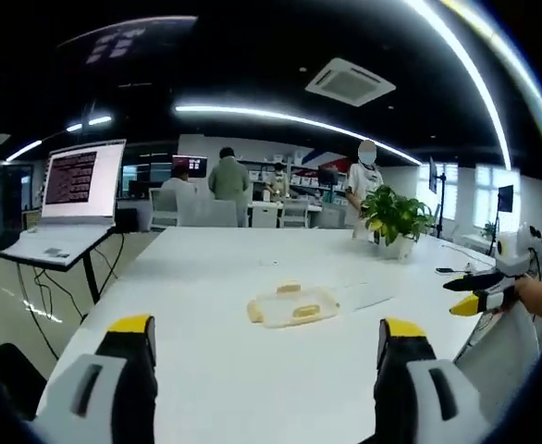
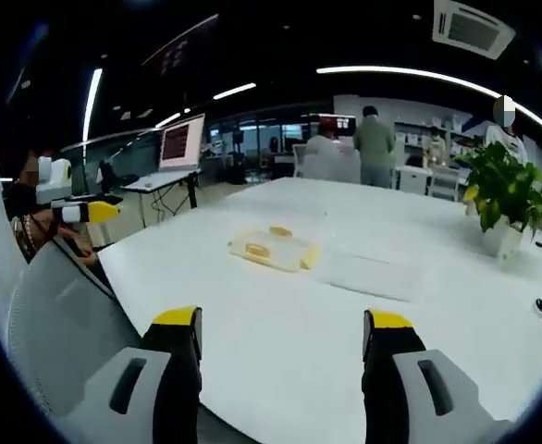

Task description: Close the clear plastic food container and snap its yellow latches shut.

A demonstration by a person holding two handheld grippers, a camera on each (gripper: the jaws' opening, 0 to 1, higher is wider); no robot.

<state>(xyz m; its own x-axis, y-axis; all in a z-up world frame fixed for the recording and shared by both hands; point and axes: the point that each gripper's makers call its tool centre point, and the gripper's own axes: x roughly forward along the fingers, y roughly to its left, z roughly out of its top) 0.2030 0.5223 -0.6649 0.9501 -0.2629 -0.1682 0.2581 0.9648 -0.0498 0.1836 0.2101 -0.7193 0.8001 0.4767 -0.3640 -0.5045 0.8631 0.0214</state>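
Observation:
A clear plastic food container (image 1: 291, 306) with yellow latches lies flat near the middle of the white table (image 1: 206, 268). A clear flat part (image 1: 368, 298) lies beside it. In the right gripper view the container (image 2: 273, 248) has that clear part (image 2: 368, 273) to its right. My left gripper (image 1: 264, 338) is open and empty, well short of the container. My right gripper (image 2: 282, 324) is open and empty too, held over the table's near edge. Each gripper also appears in the other's view: the right gripper (image 1: 479, 291) and the left gripper (image 2: 86, 211).
A potted plant (image 1: 396, 217) stands at the table's far side, also visible as the plant (image 2: 507, 190). A laptop with a screen (image 1: 81, 180) sits on a stand off the table. A grey chair back (image 2: 58, 296) is close to the table edge. Several people stand in the background.

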